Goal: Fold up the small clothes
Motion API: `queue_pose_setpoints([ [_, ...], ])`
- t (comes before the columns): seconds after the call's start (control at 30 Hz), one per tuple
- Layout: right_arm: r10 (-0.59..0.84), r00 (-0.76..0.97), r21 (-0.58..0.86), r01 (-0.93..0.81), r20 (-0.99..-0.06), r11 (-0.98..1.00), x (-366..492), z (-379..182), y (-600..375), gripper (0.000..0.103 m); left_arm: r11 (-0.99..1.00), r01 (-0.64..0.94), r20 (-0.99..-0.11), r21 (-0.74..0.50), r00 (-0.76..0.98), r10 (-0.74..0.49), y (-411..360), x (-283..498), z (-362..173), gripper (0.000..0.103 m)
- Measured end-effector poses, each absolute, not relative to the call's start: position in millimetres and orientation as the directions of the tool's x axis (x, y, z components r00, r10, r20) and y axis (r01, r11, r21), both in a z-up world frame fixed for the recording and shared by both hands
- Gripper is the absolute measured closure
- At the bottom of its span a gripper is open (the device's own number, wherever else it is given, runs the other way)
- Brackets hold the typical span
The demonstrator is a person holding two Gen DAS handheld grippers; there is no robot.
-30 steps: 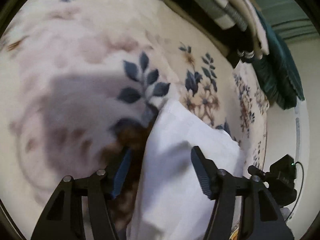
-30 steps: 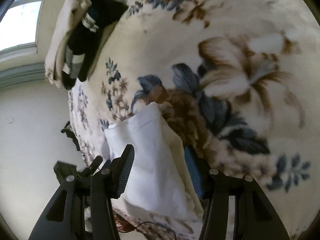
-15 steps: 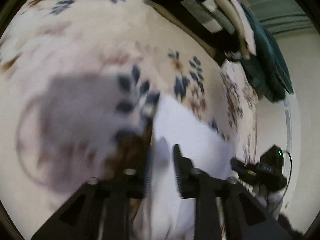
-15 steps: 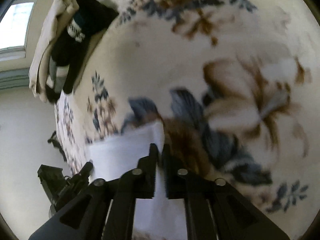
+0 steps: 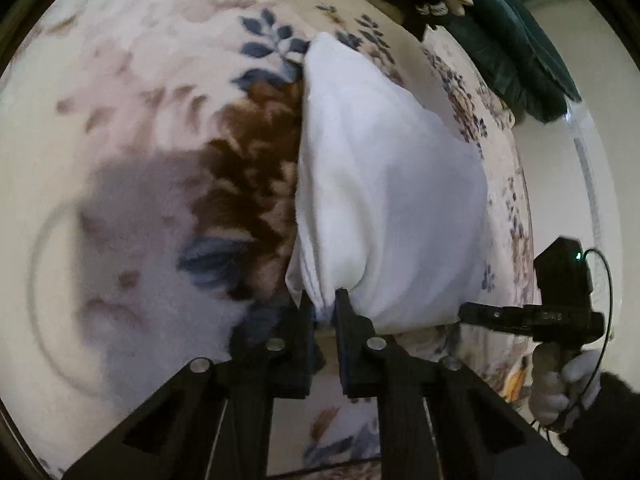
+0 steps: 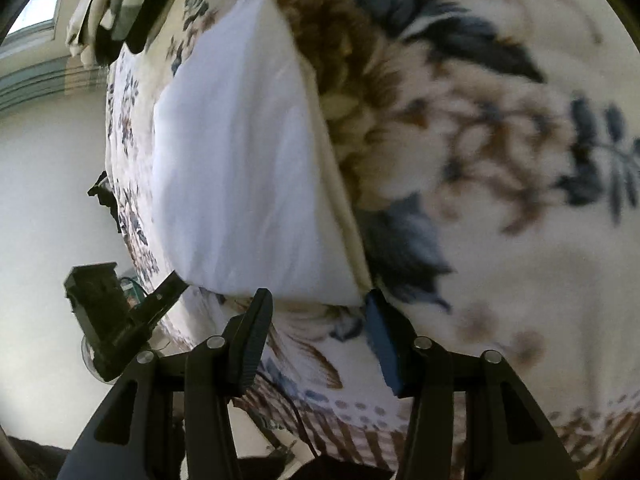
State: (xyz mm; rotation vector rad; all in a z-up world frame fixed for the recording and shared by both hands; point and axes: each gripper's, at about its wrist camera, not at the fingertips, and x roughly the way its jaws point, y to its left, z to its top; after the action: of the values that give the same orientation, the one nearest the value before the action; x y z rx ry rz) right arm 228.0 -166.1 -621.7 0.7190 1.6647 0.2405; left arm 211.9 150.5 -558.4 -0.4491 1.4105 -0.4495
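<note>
A folded white cloth (image 5: 384,184) lies on the floral blanket (image 5: 120,120). My left gripper (image 5: 324,312) is closing its jaws on the cloth's near left corner, and the pads press on the bunched fabric. In the right wrist view the same white cloth (image 6: 240,160) spreads away from my right gripper (image 6: 318,320). That gripper's jaws show wide apart, still closing, with the cloth's near edge just past the tips and no pad on it. The other gripper (image 6: 100,308) touches the cloth's left corner.
A pile of dark, teal and cream clothes (image 5: 520,40) sits at the blanket's far edge, also visible as a stack (image 6: 108,12) by a window. A gloved hand (image 5: 560,380) holds the right gripper. A pale wall (image 6: 40,180) lies beyond the bed's edge.
My left gripper went from wide open around the cloth to pinching its corner, and the cloth now stretches away. My right gripper closed on the cloth, then shows wide apart at its near edge.
</note>
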Motion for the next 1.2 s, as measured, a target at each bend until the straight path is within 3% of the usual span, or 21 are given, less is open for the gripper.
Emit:
queue_pose_setpoints([
  [0.07, 0.555, -0.040, 0.509, 0.346, -0.831, 0.788, 227, -619, -165, 0.095, 0.846, 0.055, -0.839, -0.531, 0.108, -0.533, 151, 210, -553, 0.097],
  [0.3, 0.496, -0.026, 0.461, 0.328, -0.868, 0.825, 222, -602, -161, 0.096, 0.863, 0.109, -0.859, -0.493, 0.097, -0.503, 168, 212, -548, 0.101],
  [0.37, 0.474, -0.029, 0.441, 0.319, -0.880, 0.839, 224, -599, -161, 0.096, 0.882, 0.070, -0.874, -0.466, 0.115, -0.471, 186, 216, -548, 0.101],
  [0.47, 0.460, -0.061, 0.415, 0.341, -0.886, 0.844, 229, -602, -171, 0.094, 0.840, -0.090, -0.842, -0.536, 0.130, -0.523, 218, 214, -547, 0.098],
  [0.53, 0.490, -0.052, 0.433, 0.393, -0.870, 0.811, 226, -600, -183, 0.084, 0.746, -0.197, -0.771, -0.637, 0.160, -0.616, 228, 204, -548, 0.083],
  [0.57, 0.517, -0.027, 0.456, 0.433, -0.856, 0.778, 221, -598, -191, 0.072, 0.708, -0.245, -0.748, -0.663, 0.175, -0.640, 227, 197, -550, 0.058],
  [0.6, 0.559, 0.012, 0.492, 0.490, -0.829, 0.720, 214, -599, -201, 0.064, 0.645, -0.291, -0.703, -0.707, 0.195, -0.683, 223, 189, -553, 0.044],
  [0.63, 0.595, 0.051, 0.522, 0.544, -0.802, 0.657, 206, -601, -209, 0.050, 0.569, -0.342, -0.653, -0.748, 0.221, -0.725, 216, 181, -559, 0.043],
  [0.77, 0.725, 0.159, 0.585, 0.715, -0.670, 0.383, 173, -634, -213, 0.046, 0.369, -0.476, -0.531, -0.798, 0.267, -0.804, 178, 164, -595, 0.043],
  [0.87, 0.767, 0.277, 0.619, 0.762, -0.579, 0.192, 160, -666, -195, 0.046, 0.313, -0.522, -0.524, -0.793, 0.324, -0.788, 160, 162, -617, 0.049],
  [0.9, 0.768, 0.324, 0.637, 0.758, -0.553, 0.139, 160, -673, -189, 0.046, 0.296, -0.535, -0.531, -0.792, 0.362, -0.766, 158, 162, -621, 0.081],
  [0.93, 0.762, 0.354, 0.652, 0.750, -0.542, 0.115, 161, -678, -182, 0.047, 0.302, -0.537, -0.542, -0.788, 0.371, -0.754, 158, 163, -623, 0.091],
  [1.0, 0.732, 0.395, 0.672, 0.732, -0.554, 0.113, 165, -680, -178, 0.079, 0.320, -0.532, -0.560, -0.784, 0.385, -0.733, 163, 166, -620, 0.093],
  [1.03, 0.725, 0.406, 0.673, 0.732, -0.556, 0.107, 167, -680, -179, 0.086, 0.334, -0.522, -0.565, -0.784, 0.381, -0.732, 166, 166, -616, 0.093],
  [1.2, 0.675, 0.425, 0.673, 0.725, -0.604, 0.146, 160, -665, -196, 0.092, 0.404, -0.489, -0.601, -0.773, 0.363, -0.712, 191, 172, -610, 0.093],
])
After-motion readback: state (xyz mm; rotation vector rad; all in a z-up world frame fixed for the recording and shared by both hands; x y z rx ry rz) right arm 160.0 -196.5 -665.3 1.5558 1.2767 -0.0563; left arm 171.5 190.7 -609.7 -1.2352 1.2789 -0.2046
